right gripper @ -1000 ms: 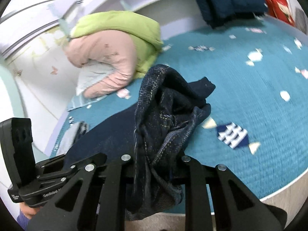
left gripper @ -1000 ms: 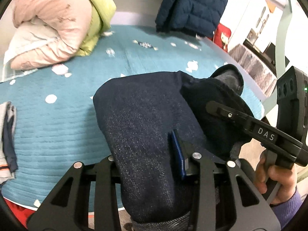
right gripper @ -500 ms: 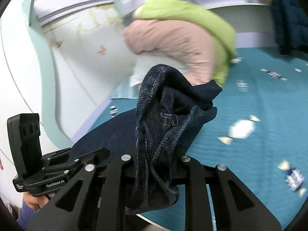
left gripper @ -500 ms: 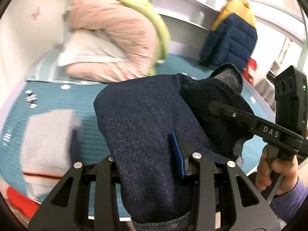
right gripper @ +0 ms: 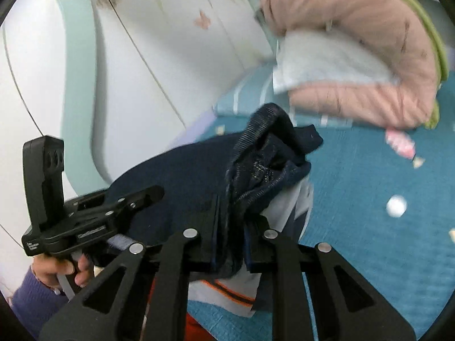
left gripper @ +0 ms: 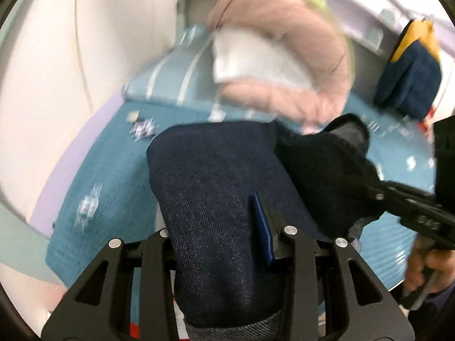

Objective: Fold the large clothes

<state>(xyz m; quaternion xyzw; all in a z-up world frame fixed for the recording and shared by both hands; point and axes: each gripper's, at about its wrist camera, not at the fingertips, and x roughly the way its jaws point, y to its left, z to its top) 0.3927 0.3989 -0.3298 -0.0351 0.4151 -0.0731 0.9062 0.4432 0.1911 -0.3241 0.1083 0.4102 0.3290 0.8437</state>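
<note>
Both grippers hold the folded dark jeans (left gripper: 216, 199) above the teal bed (right gripper: 369, 199): left gripper (left gripper: 221, 227) clamped, right gripper (right gripper: 230, 238) closing on the waistband.

Item on my screens: one pair of jeans (left gripper: 216, 199), dark navy denim, folded into a thick bundle. I see it held up off the teal bedspread (right gripper: 369, 187), not lying flat. One broad, smooth fold fills my left view; on the right view the waistband end (right gripper: 267, 153) bunches upward, stitching showing (the lower edge hangs out of sight).
</note>
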